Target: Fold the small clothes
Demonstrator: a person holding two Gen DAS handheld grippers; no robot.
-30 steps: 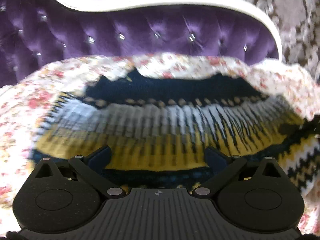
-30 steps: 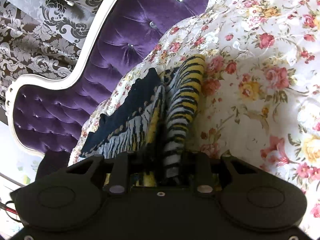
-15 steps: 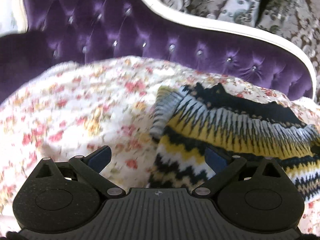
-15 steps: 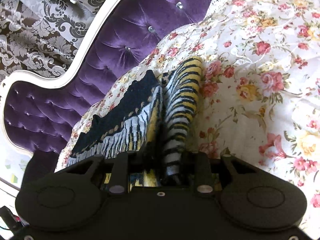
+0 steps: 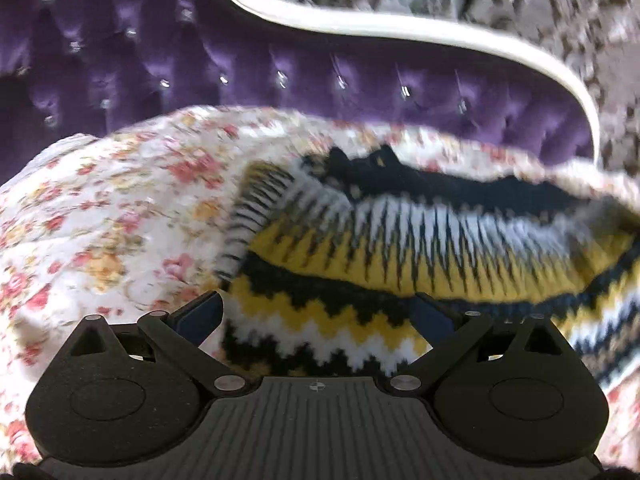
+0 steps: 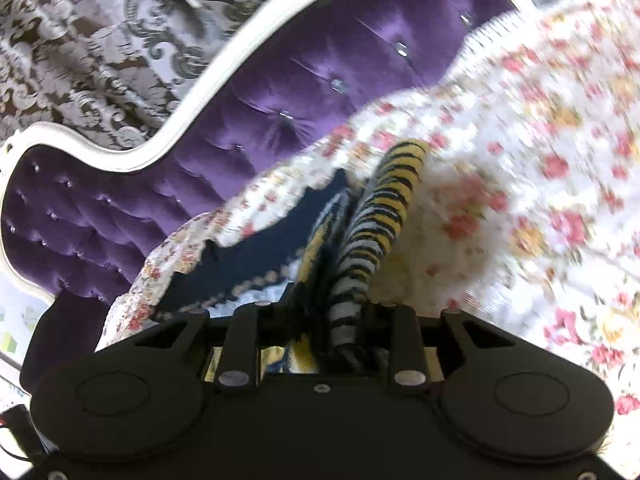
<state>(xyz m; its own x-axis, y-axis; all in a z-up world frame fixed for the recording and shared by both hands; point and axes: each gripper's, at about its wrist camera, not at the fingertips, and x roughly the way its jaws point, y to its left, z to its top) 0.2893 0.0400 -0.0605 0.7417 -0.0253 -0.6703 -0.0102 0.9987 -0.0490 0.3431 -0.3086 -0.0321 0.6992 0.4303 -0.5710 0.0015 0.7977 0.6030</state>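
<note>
Two grippers mid-fold: right gripper (image 6: 344,320) clamps the sweater (image 5: 400,256), seemingly its sleeve; left gripper (image 5: 316,312), spread, must grab the bed-side hem.

- A floral bedspread (image 5: 120,216) — white ground with pink and yellow roses — covers the bed; in the right wrist view it fills the right side (image 6: 540,200), rumpled, with a lacy edge at its far end.
- A purple tufted headboard (image 5: 280,60) stands at the far side of the bed, its velvet dotted with small shiny buttons; in the right wrist view it runs across the left and far part (image 6: 300,80).
- A curved white frame (image 5: 400,30) borders the headboard's top edge (image 6: 192,120).
- Beyond the frame, damask wallpaper (image 5: 540,0) in grey and brown — blurred in the left wrist view, clearer scrollwork in the right (image 6: 100,40).
</note>
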